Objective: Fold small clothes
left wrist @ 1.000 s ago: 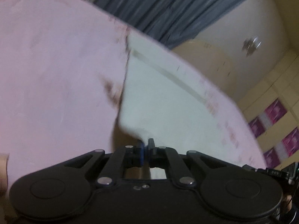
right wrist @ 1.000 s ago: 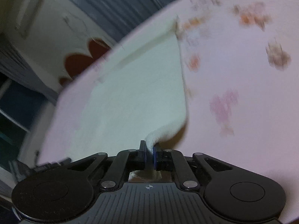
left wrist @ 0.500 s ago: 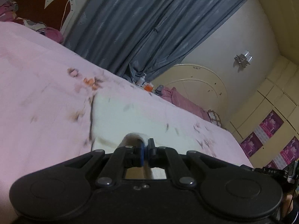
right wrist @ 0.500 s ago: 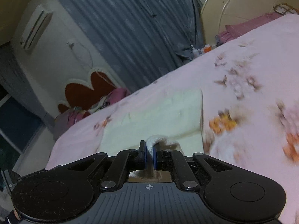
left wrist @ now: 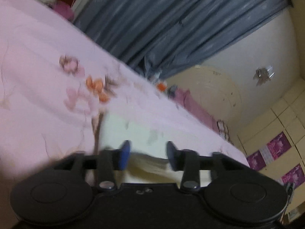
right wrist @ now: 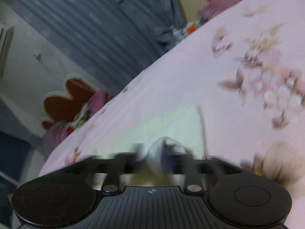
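A pale cream cloth (left wrist: 133, 131) lies folded on the pink floral bed sheet (left wrist: 38, 72). My left gripper (left wrist: 146, 155) is open, its blue-padded fingers spread on either side of the cloth's folded near edge, holding nothing. In the right wrist view the same cloth (right wrist: 171, 122) lies flat ahead, with a bunched white fold (right wrist: 164, 148) standing up between the fingers of my right gripper (right wrist: 162, 158). That gripper is blurred by motion; its fingers stand apart around the fold.
The pink sheet (right wrist: 228, 76) spreads wide around the cloth. Grey curtains (left wrist: 171, 24) hang behind the bed. A red flower-shaped headboard (right wrist: 64, 99) and pink pillows (right wrist: 95, 103) sit at one end. Cream cabinets (left wrist: 276, 133) stand to the right.
Both grippers carried the cloth's edge over and down onto the bed. The left gripper has opened and let go. The right gripper's fingers have moved apart around the bunched fold.
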The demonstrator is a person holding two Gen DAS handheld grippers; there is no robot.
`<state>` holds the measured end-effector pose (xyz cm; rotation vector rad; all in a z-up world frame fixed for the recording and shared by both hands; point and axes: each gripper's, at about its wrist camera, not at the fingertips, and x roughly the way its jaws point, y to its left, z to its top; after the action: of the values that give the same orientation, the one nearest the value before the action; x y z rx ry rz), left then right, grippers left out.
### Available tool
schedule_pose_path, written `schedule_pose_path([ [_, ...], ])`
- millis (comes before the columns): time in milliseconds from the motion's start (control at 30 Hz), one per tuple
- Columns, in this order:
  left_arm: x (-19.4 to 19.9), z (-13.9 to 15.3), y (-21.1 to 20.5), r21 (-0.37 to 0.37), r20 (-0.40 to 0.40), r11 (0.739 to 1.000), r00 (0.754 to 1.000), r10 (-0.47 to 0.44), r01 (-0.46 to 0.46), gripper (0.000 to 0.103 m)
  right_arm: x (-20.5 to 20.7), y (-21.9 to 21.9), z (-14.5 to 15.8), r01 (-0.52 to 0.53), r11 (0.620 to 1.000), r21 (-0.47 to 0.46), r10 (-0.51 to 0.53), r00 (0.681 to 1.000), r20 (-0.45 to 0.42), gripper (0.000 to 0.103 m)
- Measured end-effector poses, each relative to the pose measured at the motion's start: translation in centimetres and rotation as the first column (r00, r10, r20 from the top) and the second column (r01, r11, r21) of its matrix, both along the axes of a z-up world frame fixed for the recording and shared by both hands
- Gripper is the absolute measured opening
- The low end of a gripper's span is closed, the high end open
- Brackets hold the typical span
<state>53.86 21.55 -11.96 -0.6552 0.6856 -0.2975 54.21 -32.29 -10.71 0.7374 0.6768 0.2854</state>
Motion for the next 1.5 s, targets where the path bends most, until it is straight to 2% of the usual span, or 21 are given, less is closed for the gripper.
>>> schedule_pose_path([
  [100,0.5,0.4,-0.7,0.103,0.011,0.993,0.998,-0.058,0.057,0.045,0.2,-0.4,0.1,-0.025,0.999,-0.043,0.025,1.0,0.018,0.075],
  [233,1.8,0.3,-3.8,0.359,-0.034,0.917,0.985,-0.172,0.172,0.045,1.0,1.3,-0.8,-0.109,0.978,-0.177,0.107,0.994,-0.02,0.051],
  [333,2.7,-0.4,-5.6,0.451,-0.061,0.863,0.972,-0.225,0.228,0.045,1.6,2.9,-1.5,-0.154,0.945,-0.29,0.143,0.988,-0.061,0.045],
  [400,3.3,-0.8,-6.2,0.482,-0.069,0.843,0.97,-0.234,0.238,0.044,1.9,3.8,-2.0,-0.175,0.927,-0.331,0.162,0.985,-0.068,0.044],
  [433,3.5,-0.9,-6.2,0.473,-0.072,0.849,0.97,-0.231,0.237,0.035,2.0,4.1,-2.1,-0.184,0.917,-0.354,0.17,0.983,-0.072,0.042],
  [467,3.7,-1.0,-6.1,0.454,-0.074,0.859,0.971,-0.226,0.235,0.026,2.1,4.4,-2.2,-0.198,0.906,-0.374,0.182,0.98,-0.078,0.029],
  [500,3.9,-0.9,-6.0,0.44,-0.077,0.868,0.973,-0.218,0.23,0.002,2.2,4.7,-2.3,-0.21,0.896,-0.391,0.194,0.978,-0.08,0.013],
  [567,3.7,-0.5,-5.8,0.425,-0.051,0.882,0.978,-0.2,0.203,0.003,1.9,5.2,-2.2,-0.216,0.874,-0.435,0.208,0.976,-0.065,0.002],
  [633,3.0,0.3,-5.8,0.423,0.018,0.891,0.981,-0.191,0.165,0.003,0.8,5.1,-1.1,-0.174,0.873,-0.456,0.196,0.981,0.002,0.002],
  [733,3.3,0.4,-6.1,0.435,0.049,0.889,0.982,-0.181,0.142,0.003,0.3,4.8,-0.1,-0.116,0.88,-0.46,0.17,0.982,0.079,0.002],
  [867,4.9,-1.3,-6.5,0.452,-0.02,0.879,0.987,-0.161,0.153,0.003,1.9,5.1,-2.3,-0.125,0.869,-0.479,0.149,0.989,0.011,0.002],
  [1000,4.6,-1.8,-6.2,0.445,-0.013,0.885,0.989,-0.146,0.137,0.016,2.5,4.6,-4.0,-0.109,0.884,-0.455,0.104,0.994,-0.037,0.002],
  [1033,4.2,-1.2,-6.3,0.462,-0.002,0.88,0.992,-0.124,0.111,0.033,2.4,4.5,-3.7,-0.095,0.889,-0.448,0.085,0.995,-0.042,0.005],
  [1067,3.2,-0.3,-6.8,0.51,0.032,0.858,0.995,-0.091,0.062,0.047,2.0,4.5,-3.1,-0.06,0.883,-0.466,0.055,0.998,-0.025,0.023],
  [1100,2.3,0.5,-7.4,0.538,0.083,0.843,0.993,-0.083,0.025,0.074,1.2,4.8,-2.0,-0.005,0.865,-0.502,0.022,0.999,0.029,0.04],
  [1133,1.3,1.3,-8.5,0.546,0.141,0.838,0.985,-0.104,0.01,0.087,0.3,5.3,-1.2,0.017,0.859,-0.512,0.031,0.996,0.085,0.04],
  [1200,0.8,1.8,-11.5,0.555,0.143,0.824,0.963,-0.227,0.112,0.083,0.2,7.5,-0.6,-0.071,0.866,-0.494,0.129,0.988,0.084,0.04],
  [1267,0.8,1.5,-15.4,0.589,0.115,0.778,0.93,-0.35,0.22,0.08,0.5,11.2,-0.8,-0.18,0.835,-0.52,0.251,0.966,0.068,0.04],
  [1333,1.1,0.7,-17.4,0.607,0.09,0.748,0.912,-0.399,0.268,0.078,0.8,14.3,-1.7,-0.268,0.809,-0.523,0.338,0.94,0.042,0.04],
  [1400,1.7,-0.4,-17.6,0.633,0.062,0.728,0.92,-0.387,0.264,0.078,1.0,16.0,-2.5,-0.29,0.786,-0.546,0.364,0.931,0.029,0.04],
  [1500,2.3,-1.7,-14.2,0.666,0.049,0.726,0.961,-0.273,0.172,0.085,1.6,14.8,-2.8,-0.246,0.774,-0.583,0.325,0.945,0.033,0.04],
])
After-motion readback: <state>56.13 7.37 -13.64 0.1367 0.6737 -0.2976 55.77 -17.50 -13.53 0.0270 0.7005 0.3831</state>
